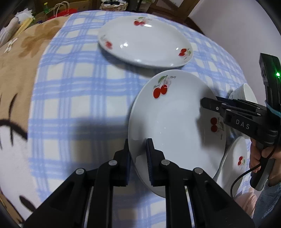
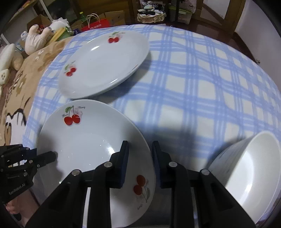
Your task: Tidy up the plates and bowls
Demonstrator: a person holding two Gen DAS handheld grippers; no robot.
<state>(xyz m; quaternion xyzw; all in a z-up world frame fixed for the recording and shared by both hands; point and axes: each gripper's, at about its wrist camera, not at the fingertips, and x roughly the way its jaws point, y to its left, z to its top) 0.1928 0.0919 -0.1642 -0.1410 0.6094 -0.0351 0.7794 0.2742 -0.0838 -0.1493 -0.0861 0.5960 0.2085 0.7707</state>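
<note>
Left gripper (image 1: 137,154): your fingers pinch the near plate (image 1: 175,122) rim.
Right gripper (image 2: 139,157): straddles the rim; grip unclear.
Risk: tilted plate slipping onto the bowl (image 2: 251,175).

Right gripper (image 2: 139,162) astride near plate (image 2: 84,140) rim, jaws apart.

Blue-checked cloth (image 2: 193,79) over a tan blanket (image 1: 19,70); beyond, wooden furniture (image 2: 219,12), cardboard boxes (image 2: 114,16), plush toys (image 2: 35,40).

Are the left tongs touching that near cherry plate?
Touching: the left wrist view shows the left tongs straddling the near cherry plate's rim, pads against it.
</note>
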